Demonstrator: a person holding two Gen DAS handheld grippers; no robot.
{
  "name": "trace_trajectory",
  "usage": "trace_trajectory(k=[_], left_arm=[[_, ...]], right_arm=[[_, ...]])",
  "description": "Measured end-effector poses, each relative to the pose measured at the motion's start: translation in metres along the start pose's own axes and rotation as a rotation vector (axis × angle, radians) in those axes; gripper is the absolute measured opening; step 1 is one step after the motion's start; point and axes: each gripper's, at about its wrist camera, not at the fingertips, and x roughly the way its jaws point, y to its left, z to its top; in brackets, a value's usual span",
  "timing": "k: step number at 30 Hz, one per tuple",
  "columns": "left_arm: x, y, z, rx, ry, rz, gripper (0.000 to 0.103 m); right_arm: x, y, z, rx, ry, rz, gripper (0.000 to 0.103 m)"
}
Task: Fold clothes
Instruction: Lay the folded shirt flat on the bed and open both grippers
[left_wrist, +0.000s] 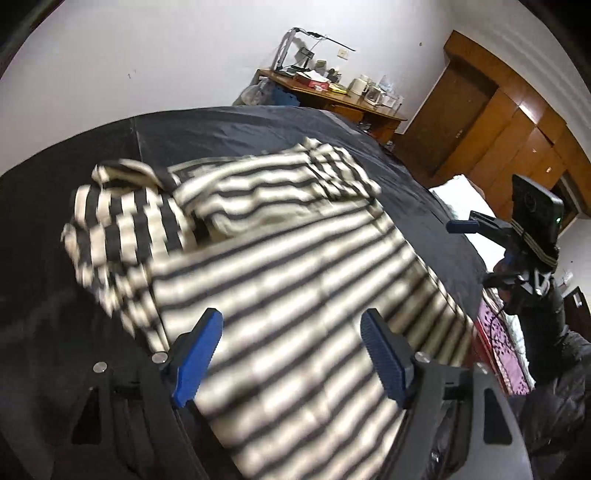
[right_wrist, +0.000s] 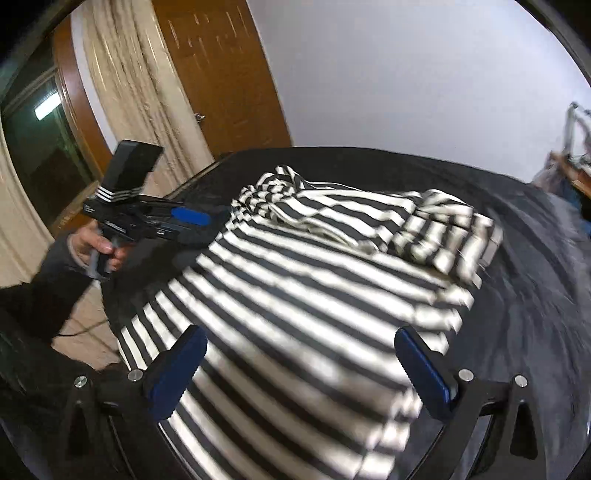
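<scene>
Striped black-and-white top (left_wrist: 295, 280) lies spread on a dark sheet (left_wrist: 240, 125) covering the bed, its sleeves folded in over the upper part, the hem end toward the cameras. Left tongs (left_wrist: 295, 354) stand wide above the lower part of the garment with nothing between the blue pads (left_wrist: 197, 354). Right tongs (right_wrist: 299, 373) are likewise spread wide over the cloth, gripping nothing. A wooden desk (left_wrist: 332, 99) with clutter stands by the white wall. No brand, label or writing can be read anywhere.
</scene>
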Motion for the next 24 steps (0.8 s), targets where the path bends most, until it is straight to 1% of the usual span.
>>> trace_trajectory(k=[2, 4, 8, 10, 11, 14, 17, 21, 24], left_arm=[[-0.005, -0.012, -0.023, 0.004, 0.007, 0.009, 0.081], [-0.012, -0.015, -0.044, -0.008, 0.019, 0.016, 0.081], [-0.018, -0.013, -0.080, -0.044, 0.033, 0.031, 0.081], [-0.020, -0.011, -0.093, -0.068, 0.032, 0.030, 0.081], [-0.022, -0.011, -0.099, -0.083, 0.029, 0.021, 0.081], [-0.023, -0.010, -0.111, -0.120, 0.014, -0.012, 0.081], [-0.024, -0.010, -0.122, -0.153, -0.001, -0.039, 0.081], [-0.026, -0.005, -0.132, -0.198, -0.007, -0.055, 0.081], [-0.026, -0.003, -0.139, -0.212, -0.008, -0.055, 0.082]], right_arm=[[-0.011, 0.011, -0.024, -0.028, -0.010, -0.070, 0.103], [-0.022, 0.021, -0.047, -0.061, -0.020, -0.134, 0.103], [-0.042, 0.031, -0.082, -0.086, -0.047, -0.218, 0.103], [-0.042, 0.036, -0.094, -0.092, -0.048, -0.235, 0.103], [-0.045, 0.036, -0.100, -0.082, -0.048, -0.224, 0.103], [-0.059, 0.023, -0.118, 0.031, -0.052, -0.153, 0.103], [-0.073, 0.011, -0.132, 0.106, -0.061, -0.129, 0.103], [-0.082, -0.003, -0.148, 0.201, -0.062, -0.082, 0.103], [-0.079, -0.007, -0.155, 0.243, -0.049, -0.043, 0.103]])
